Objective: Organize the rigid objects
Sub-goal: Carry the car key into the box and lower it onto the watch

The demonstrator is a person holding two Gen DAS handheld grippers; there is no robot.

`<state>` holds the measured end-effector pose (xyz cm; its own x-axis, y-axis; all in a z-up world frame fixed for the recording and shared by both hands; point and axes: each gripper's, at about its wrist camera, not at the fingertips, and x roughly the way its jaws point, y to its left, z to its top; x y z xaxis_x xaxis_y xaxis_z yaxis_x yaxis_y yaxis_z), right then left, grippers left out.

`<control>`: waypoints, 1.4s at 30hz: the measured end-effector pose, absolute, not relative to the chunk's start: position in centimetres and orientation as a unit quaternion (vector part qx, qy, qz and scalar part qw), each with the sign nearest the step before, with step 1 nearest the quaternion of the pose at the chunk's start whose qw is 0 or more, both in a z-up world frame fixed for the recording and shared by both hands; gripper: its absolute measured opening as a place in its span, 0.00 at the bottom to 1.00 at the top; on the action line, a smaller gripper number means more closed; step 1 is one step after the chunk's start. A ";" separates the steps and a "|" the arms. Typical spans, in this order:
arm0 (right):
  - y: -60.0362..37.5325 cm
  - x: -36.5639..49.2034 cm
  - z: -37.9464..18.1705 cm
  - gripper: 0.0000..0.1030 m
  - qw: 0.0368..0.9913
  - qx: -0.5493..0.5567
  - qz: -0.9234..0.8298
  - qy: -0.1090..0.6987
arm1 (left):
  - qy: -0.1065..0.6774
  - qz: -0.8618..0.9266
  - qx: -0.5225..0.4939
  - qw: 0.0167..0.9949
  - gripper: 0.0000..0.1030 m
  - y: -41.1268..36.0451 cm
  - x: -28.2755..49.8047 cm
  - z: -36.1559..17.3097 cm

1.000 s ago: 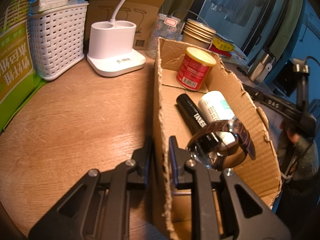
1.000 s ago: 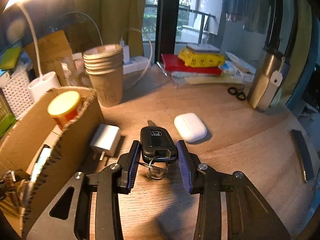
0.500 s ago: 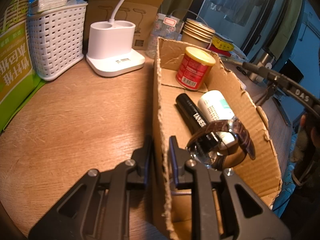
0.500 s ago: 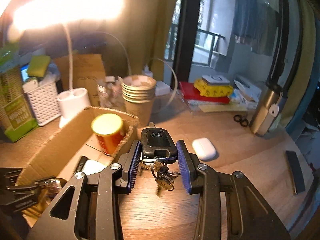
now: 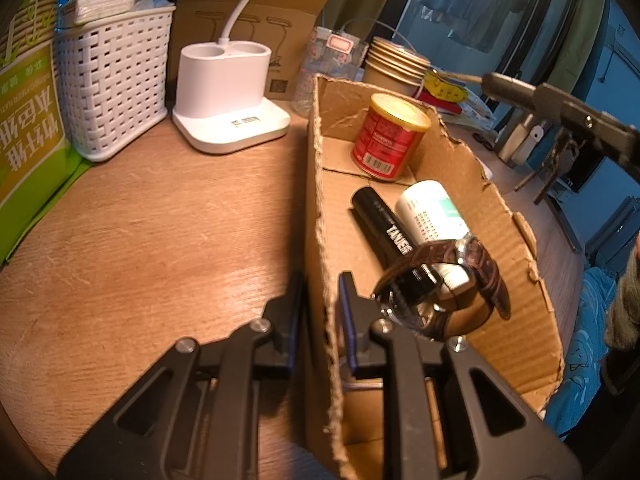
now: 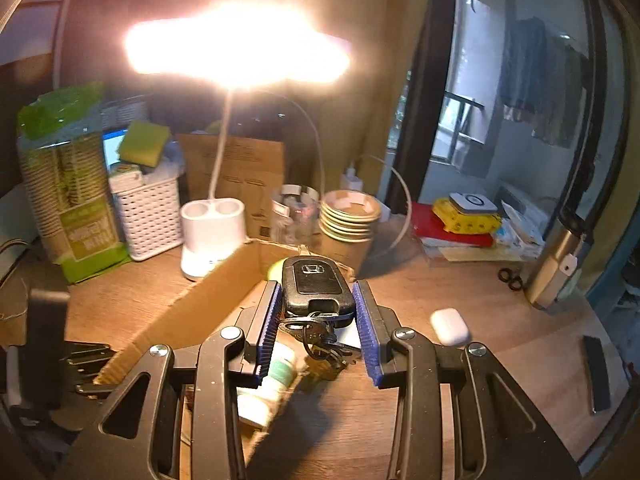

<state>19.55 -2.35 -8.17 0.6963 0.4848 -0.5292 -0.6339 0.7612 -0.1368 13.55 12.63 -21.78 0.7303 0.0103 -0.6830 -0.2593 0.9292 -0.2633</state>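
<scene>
Left wrist view: the left gripper (image 5: 320,300) is clamping the near wall of the cardboard box (image 5: 520,312), which is holding a red tin (image 5: 388,138) at 12 o'clock and a watch (image 5: 444,284) nearest.

Right wrist view: the right gripper (image 6: 316,312) is gripping the car key (image 6: 314,286) above the box's 3 o'clock edge

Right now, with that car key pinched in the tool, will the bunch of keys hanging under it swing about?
Probably. The car key looks rigid and firmly pinched in the right tool, but the key bunch dangles loose from a ring, so it will likely sway and may snag the cardboard box edge.
</scene>
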 end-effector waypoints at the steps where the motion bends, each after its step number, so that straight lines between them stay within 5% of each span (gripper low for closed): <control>1: -2.1 19.4 -8.2 0.37 0.907 -0.157 0.311 0.238 | 0.360 0.074 -0.173 0.914 0.18 12.6 13.5 -21.8; 23: 3.3 18.0 -12.3 0.37 0.872 -0.199 0.341 0.288 | 0.360 0.074 -0.173 0.914 0.18 12.6 13.5 -21.8; 26: 4.1 17.7 -13.0 0.35 0.867 -0.206 0.347 0.291 | 0.360 0.074 -0.173 0.914 0.18 12.6 13.5 -21.8; 28: 4.4 17.6 -13.0 0.24 0.868 -0.211 0.346 0.287 | 0.360 0.074 -0.173 0.914 0.18 12.6 13.5 -21.8; 42: 4.7 17.5 -13.5 0.23 0.858 -0.210 0.365 0.295 | 0.360 0.074 -0.173 0.914 0.18 12.5 13.5 -21.7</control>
<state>17.50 4.73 -13.53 0.5594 0.5033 -0.6586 -0.7504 0.6450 -0.1444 13.51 12.54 -21.67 0.7300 0.0100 -0.6834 -0.2587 0.9295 -0.2628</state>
